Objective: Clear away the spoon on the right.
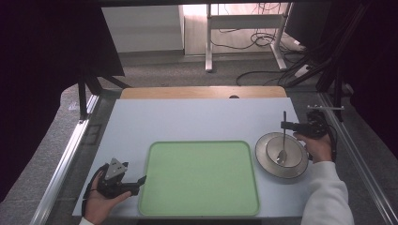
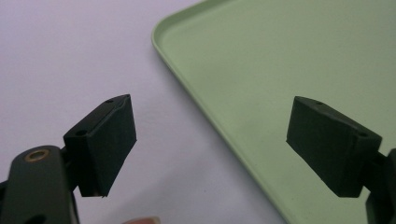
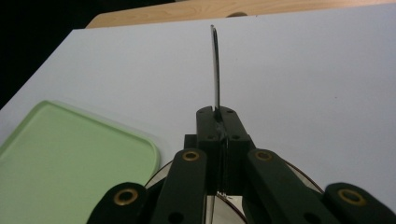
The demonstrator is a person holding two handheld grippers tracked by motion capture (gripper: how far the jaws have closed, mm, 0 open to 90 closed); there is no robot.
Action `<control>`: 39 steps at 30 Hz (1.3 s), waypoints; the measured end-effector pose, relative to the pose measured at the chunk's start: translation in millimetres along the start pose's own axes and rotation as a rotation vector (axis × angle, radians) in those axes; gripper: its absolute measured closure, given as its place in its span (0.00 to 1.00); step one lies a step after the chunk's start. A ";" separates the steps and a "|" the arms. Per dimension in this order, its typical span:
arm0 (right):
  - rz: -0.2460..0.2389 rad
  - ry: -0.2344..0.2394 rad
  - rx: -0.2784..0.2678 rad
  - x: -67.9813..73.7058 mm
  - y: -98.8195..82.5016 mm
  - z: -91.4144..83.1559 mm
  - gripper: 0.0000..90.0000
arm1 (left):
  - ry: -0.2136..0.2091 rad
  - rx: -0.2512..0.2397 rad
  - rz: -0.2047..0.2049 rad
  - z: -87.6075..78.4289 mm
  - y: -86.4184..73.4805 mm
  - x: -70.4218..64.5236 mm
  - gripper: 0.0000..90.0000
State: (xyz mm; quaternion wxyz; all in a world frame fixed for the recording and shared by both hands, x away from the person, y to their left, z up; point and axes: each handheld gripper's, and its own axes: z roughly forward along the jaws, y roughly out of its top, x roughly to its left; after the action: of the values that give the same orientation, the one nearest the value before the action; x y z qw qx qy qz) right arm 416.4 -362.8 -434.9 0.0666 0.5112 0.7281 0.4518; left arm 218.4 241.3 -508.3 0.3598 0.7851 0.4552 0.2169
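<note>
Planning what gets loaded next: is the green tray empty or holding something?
Empty: the green tray shows bare surface; the spoon sits in the bowl beside it.

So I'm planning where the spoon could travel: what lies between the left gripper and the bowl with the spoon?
In the high view, the green tray lies between the left gripper and the bowl; the tray is empty.
</note>
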 end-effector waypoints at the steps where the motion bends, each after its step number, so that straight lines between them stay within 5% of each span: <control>1: 0.002 0.001 -0.008 0.4 0.7 -2.5 0.99 | 0.000 0.000 -0.001 -0.1 -0.1 0.1 0.17; 19: -0.011 0.054 -0.167 31.2 9.3 -45.0 1.00 | 0.004 -0.005 -0.004 -0.8 0.5 0.4 0.17; 30: -0.041 0.093 -0.199 60.1 9.3 -58.0 1.00 | 0.004 -0.004 -0.002 -0.2 1.2 0.0 0.17; 39: -0.073 0.128 -0.184 83.9 8.3 -52.1 1.00 | 0.003 -0.005 0.000 -0.3 2.0 -0.7 0.17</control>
State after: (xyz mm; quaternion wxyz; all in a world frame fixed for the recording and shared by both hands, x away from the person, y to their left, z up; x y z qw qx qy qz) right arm 353.7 -325.4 -367.9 0.0833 0.4461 0.7046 0.5455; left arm 219.0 240.2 -506.6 0.3614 0.7837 0.4552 0.2191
